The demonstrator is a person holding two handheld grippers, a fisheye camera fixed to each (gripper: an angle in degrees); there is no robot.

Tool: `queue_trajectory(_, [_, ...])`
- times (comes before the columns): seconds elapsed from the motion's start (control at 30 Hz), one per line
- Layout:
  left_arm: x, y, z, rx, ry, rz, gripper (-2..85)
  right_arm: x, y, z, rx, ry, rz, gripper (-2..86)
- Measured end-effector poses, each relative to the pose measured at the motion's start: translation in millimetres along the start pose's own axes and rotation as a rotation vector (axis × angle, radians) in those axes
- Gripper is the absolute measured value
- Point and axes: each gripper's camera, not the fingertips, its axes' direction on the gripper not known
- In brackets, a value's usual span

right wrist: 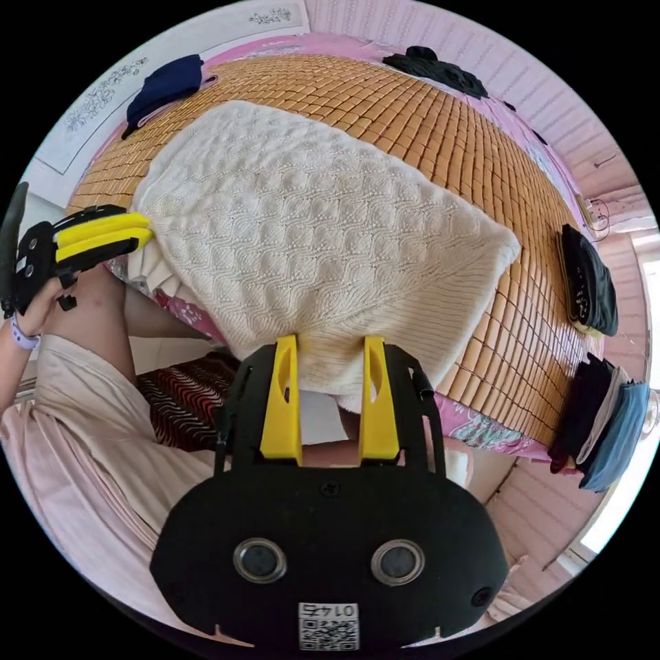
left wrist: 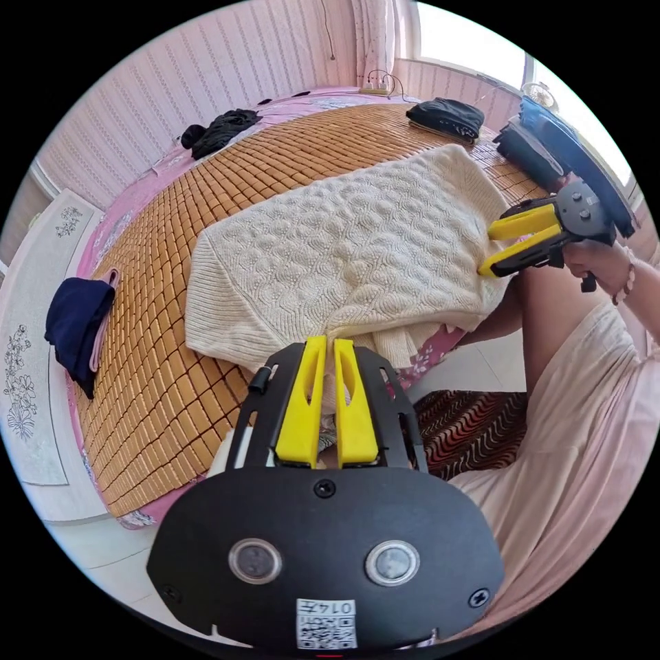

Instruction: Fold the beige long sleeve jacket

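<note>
Cream cable-knit long-sleeve jacket (left wrist: pixel 344 254) spread flat on woven bamboo bed mat (left wrist: pixel 172 385), near edge hanging over the bedside. Left gripper (left wrist: pixel 328 344) at that hanging edge, yellow jaws nearly together, pinching a fold of knit. Right gripper (left wrist: pixel 486 253) at the jacket's other corner, jaws apart, tips touching the knit, nothing clamped. Folded navy garment (left wrist: pixel 75 330) well apart at the mat's far left; black clothes (left wrist: pixel 220 130) and another dark pile (left wrist: pixel 447 117) along the far side.

A small white sticker (left wrist: pixel 326 624) is sitting on each claw's black housing, below the two round lenses, showing a code square and mirrored, unreadable characters.
</note>
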Motion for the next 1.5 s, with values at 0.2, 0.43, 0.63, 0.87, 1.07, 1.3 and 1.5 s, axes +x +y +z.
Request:
queue_trajectory(0.2, [-18,-7,-66,0.189,-0.001,-0.016,-0.9,34,-3,-91,0.15,-0.251,-0.182,0.5])
queue_trajectory(0.43, [-100,-160,-156,0.482,-0.067,-0.201,-0.4,132,-55,-227,0.655,-0.174,0.207,1.0])
queue_trajectory(0.63, [-130,-179,-176,0.608,-0.012,-0.323,0.3,98,-37,-221,0.75,-0.146,0.074,5.8])
queue_trajectory(0.87, [-109,-174,-74,0.195,0.089,-0.234,5.9,-2,-79,-80,0.24,-0.078,-0.115,11.7])
queue_trajectory(1.07, [-123,-194,-38,0.019,0.064,-0.397,9.8,12,-98,-65,0.248,-0.189,0.11,9.4])
queue_trajectory(1.3, [-151,-232,-28,-0.092,0.161,-0.36,0.6,50,-69,-123,0.349,-0.265,-0.071,1.2])
queue_trajectory(1.5, [-211,-245,-118,0.036,0.039,-0.173,-0.3,171,-17,-210,0.487,-0.067,0.137,1.2])
